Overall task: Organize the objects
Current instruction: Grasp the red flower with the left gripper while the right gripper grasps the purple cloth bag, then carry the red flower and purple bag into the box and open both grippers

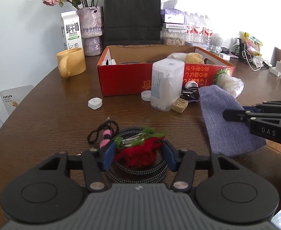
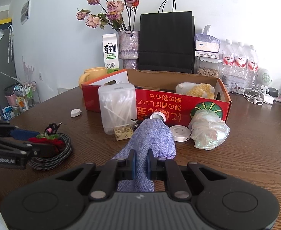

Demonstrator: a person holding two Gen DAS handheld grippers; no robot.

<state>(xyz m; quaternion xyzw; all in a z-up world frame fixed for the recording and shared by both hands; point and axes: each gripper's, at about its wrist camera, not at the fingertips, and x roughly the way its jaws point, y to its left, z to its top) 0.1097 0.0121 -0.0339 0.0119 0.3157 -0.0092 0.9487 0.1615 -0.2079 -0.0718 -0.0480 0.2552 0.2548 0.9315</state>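
My left gripper (image 1: 138, 154) is open around a red felt flower (image 1: 138, 154) with green leaves and a metal clip, which lies on a coiled braided cable (image 1: 140, 170). Its blue pads stand either side, apart from the flower. My right gripper (image 2: 142, 163) is shut on a blue-grey cloth pouch (image 2: 151, 140) on the table; the pouch also shows in the left wrist view (image 1: 226, 118). The open red cardboard box (image 2: 178, 107) stands behind, with a plush toy (image 2: 197, 90) inside.
In front of the box stand a clear cotton-swab container (image 2: 118, 107), a small tan box (image 2: 123, 133), a white round disc (image 2: 179, 133), a wrapped plastic bundle (image 2: 209, 132) and a small white puck (image 1: 95, 103). Yellow mug (image 1: 71, 62), milk carton, vase, black bag, bottles line the back.
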